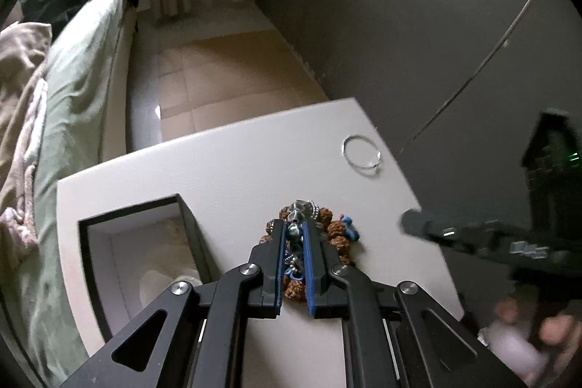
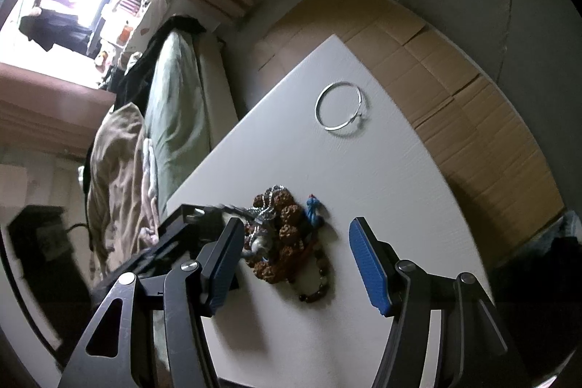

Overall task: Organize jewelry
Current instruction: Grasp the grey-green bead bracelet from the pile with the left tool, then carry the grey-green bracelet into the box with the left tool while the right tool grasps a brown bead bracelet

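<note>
Box (image 1: 145, 242): lay open left of the jaws. Left gripper (image 1: 294, 235): pinched on beads (image 1: 336, 231), heap between and beyond the jaws. Right gripper (image 2: 296, 235): spread wide, idle. Bangle (image 1: 361, 153): lay beyond, right. Advised: lift slowly, clearing box rim.

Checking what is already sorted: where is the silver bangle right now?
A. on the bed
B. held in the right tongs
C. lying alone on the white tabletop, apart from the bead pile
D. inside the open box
C: the silver bangle lies flat on the white tabletop, well clear of the bead pile; the right tongs are open and empty.
</note>
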### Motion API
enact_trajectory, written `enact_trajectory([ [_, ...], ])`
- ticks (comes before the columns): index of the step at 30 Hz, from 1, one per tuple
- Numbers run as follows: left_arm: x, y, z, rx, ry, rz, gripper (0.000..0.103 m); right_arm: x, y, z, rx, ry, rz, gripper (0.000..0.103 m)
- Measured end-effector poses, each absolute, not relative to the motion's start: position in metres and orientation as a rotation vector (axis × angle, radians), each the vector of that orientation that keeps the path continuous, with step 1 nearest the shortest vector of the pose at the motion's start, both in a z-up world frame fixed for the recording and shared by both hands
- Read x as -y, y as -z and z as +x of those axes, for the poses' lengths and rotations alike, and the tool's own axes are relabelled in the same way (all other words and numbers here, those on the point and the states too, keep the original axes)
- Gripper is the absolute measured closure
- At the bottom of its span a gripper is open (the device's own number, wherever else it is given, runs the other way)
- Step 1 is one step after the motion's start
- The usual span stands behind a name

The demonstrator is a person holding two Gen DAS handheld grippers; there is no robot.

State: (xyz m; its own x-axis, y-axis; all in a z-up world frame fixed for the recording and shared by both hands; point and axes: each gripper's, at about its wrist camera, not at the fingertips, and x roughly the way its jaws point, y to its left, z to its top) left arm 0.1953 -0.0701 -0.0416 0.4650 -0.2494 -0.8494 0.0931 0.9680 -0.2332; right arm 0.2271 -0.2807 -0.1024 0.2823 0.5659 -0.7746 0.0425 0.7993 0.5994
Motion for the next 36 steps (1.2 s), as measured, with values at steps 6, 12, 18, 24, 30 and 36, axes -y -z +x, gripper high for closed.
enact_trajectory([
  [6,0.046,0.024,0.174,-0.994,0.204,-0.227,0.094,0.262,0.114,0.226,-1.283,-0.408,0.523,0.067],
  [12,0.024,0.021,0.153,-0.923,0.216,-0.305,0.094,0.241,0.125,0.23,-1.309,-0.408,0.449,0.071],
  [18,0.003,0.018,0.145,-0.892,0.213,-0.34,0.094,0.217,0.137,0.234,-1.327,-0.39,0.346,0.077],
  [24,-0.013,0.024,0.145,-0.899,0.206,-0.377,0.094,0.205,0.138,0.238,-1.303,-0.339,0.268,0.077],
  [30,-0.022,0.025,0.14,-0.896,0.195,-0.395,0.094,0.199,0.136,0.239,-1.29,-0.303,0.243,0.082],
  [36,-0.032,0.019,0.132,-0.874,0.19,-0.419,0.094,0.201,0.102,0.228,-1.197,-0.356,0.282,0.083],
])
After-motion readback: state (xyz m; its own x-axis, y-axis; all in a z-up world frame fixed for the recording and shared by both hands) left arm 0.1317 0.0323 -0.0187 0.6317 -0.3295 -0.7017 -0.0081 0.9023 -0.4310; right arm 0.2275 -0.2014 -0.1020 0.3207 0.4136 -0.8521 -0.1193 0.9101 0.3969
